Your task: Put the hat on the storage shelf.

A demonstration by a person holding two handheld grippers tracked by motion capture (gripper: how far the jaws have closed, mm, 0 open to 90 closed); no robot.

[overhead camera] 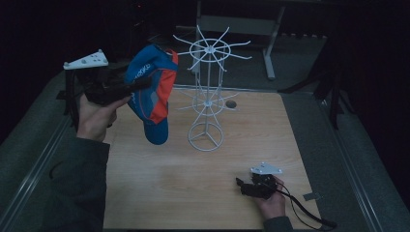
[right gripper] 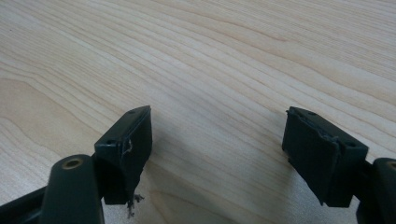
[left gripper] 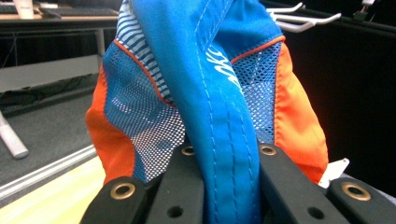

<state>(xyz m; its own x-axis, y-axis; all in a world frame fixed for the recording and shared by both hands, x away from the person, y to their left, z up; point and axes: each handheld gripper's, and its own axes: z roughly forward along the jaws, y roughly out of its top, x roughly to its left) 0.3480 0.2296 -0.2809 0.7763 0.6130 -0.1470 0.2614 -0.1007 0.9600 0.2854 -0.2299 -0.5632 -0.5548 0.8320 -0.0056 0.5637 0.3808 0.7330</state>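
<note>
**Hang the cap on the rack**

The left tongs (left gripper: 224,186) are squeezed tight on the blue and orange cap (overhead camera: 151,92), held up in the air just beside the white wire rack (overhead camera: 209,82). Go slowly. Slip the cap over one hook before letting go. The right tongs (right gripper: 219,154) rest wide open on the worktop (overhead camera: 169,193), holding nothing.
</note>
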